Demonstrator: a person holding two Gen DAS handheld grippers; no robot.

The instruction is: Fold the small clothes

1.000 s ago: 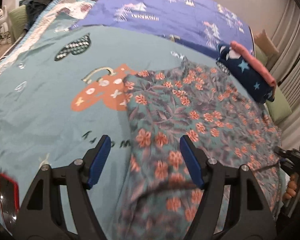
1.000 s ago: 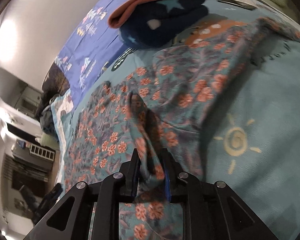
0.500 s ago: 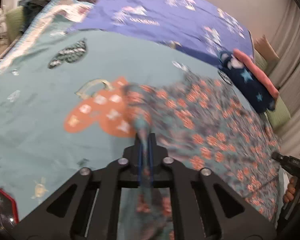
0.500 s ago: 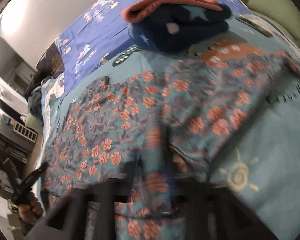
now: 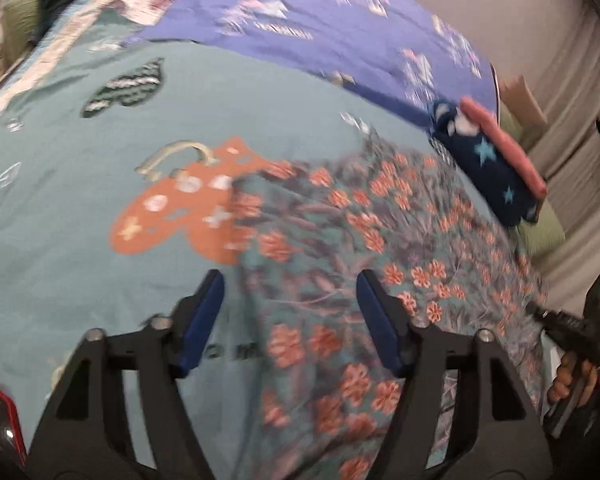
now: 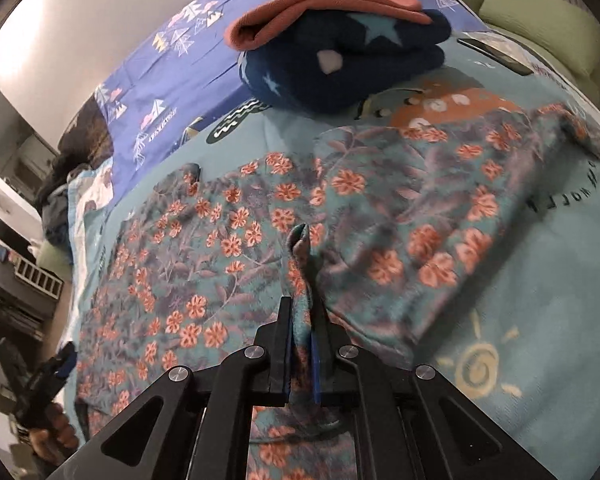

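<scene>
Item: floral garment (image 5: 360, 240), teal with orange flowers, small. Location: spread across the teal printed bedspread (image 5: 80, 168), one edge lapping the orange motif; partly doubled over on its far side in my right wrist view.

Left gripper (image 5: 290, 312): jaws spread wide, nothing between them, poised over the garment's near edge. The frame is blurred.

Right gripper (image 6: 300, 344): jaws clenched on a raised pinch of the floral cloth, which stands up in a ridge ahead of the fingertips.

Adjacent: folded navy star-print blanket with a coral piece on top (image 6: 340, 48), near the garment's far corner; purple sheet (image 5: 320, 28) beyond.

Risks, as I judge them: with only my right side holding, any pull would drag the garment askew and skew the fold line. The pinch looks shallow and could slip. A long sweep might nudge the folded blanket.
</scene>
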